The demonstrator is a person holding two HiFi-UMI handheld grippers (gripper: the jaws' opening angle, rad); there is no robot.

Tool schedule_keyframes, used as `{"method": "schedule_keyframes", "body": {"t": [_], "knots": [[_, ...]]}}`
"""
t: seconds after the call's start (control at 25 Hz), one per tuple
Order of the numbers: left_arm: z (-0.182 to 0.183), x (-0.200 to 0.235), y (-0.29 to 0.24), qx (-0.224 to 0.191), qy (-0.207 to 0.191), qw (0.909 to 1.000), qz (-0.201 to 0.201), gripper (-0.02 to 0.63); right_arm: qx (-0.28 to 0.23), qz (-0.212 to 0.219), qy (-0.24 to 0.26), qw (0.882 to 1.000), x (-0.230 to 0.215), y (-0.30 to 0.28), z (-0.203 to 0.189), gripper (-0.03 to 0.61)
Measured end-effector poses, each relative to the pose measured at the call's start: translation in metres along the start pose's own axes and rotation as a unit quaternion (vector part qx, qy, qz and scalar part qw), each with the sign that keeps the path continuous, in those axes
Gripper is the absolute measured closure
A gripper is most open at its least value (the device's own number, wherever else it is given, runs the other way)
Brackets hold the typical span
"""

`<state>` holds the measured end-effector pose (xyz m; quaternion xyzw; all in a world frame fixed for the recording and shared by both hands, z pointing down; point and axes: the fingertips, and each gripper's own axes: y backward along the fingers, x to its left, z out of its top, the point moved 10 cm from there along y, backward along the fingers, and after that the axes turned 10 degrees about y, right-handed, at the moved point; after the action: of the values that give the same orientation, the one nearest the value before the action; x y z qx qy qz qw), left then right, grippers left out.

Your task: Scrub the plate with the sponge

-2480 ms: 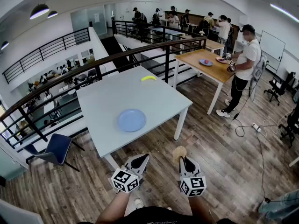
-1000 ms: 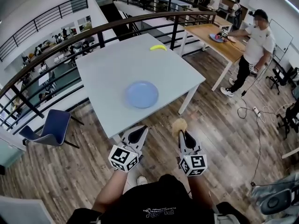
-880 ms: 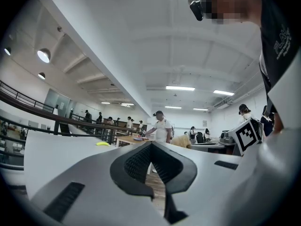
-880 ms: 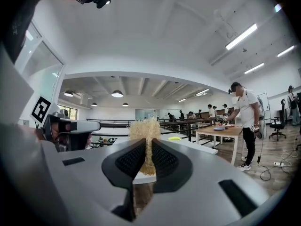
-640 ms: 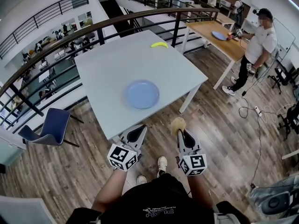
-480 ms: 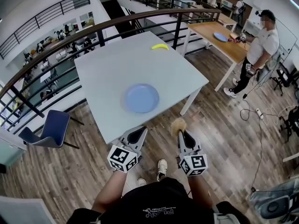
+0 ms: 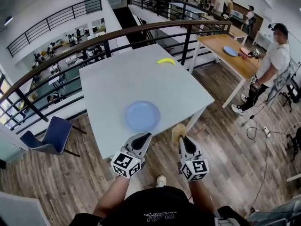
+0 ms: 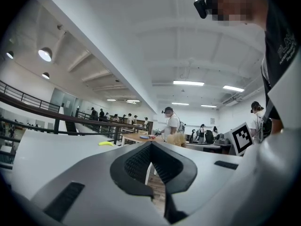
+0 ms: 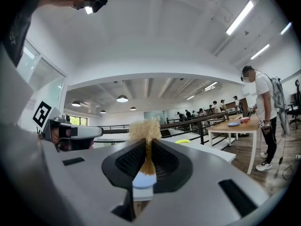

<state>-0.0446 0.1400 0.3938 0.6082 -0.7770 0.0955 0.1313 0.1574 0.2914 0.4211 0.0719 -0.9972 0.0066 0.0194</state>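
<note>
Stepping closer has paid off: compared with a moment ago, the blue plate point(image 7: 142, 115) sits much nearer both grippers in the head view. It lies flat on the white table point(image 7: 108, 84) near the front edge, just ahead of the tips. The left gripper point(image 7: 142, 139) points at the plate's near rim, and the right gripper point(image 7: 180, 139) carries the sponge point(image 7: 178, 130) just right of the plate, not touching it yet. Left gripper view: jaws pinched together at the tips with nothing in them, probably kept free to steady the plate. Right gripper view: jaws clamped on the tan sponge, frizzy end poking out front for rubbing. The plate shows low through the gap, ahead and below.
</note>
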Motion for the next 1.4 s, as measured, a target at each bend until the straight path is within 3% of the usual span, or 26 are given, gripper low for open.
{"method": "schedule_keyframes", "body": {"t": [0.12,0.28,0.68,1.4], "knots": [[0.0,0.005,-0.016,-0.008,0.016,0.9997,0.016,0.611,-0.003,0.018,-0.008,1.0,-0.02,-0.017,0.001,0.535],[-0.002,0.007,-0.03,-0.003,0.007,0.999,0.044,0.611,-0.002,0.038,-0.009,0.999,-0.04,-0.031,-0.002,0.535],[-0.012,0.028,-0.04,0.005,0.031,0.9945,0.1,0.611,0.02,0.087,-0.007,0.996,-0.049,-0.065,-0.016,0.535],[0.033,0.146,-0.064,-0.003,0.02,0.994,0.107,0.611,0.021,0.125,-0.002,0.992,-0.007,-0.194,0.005,0.535]]}}
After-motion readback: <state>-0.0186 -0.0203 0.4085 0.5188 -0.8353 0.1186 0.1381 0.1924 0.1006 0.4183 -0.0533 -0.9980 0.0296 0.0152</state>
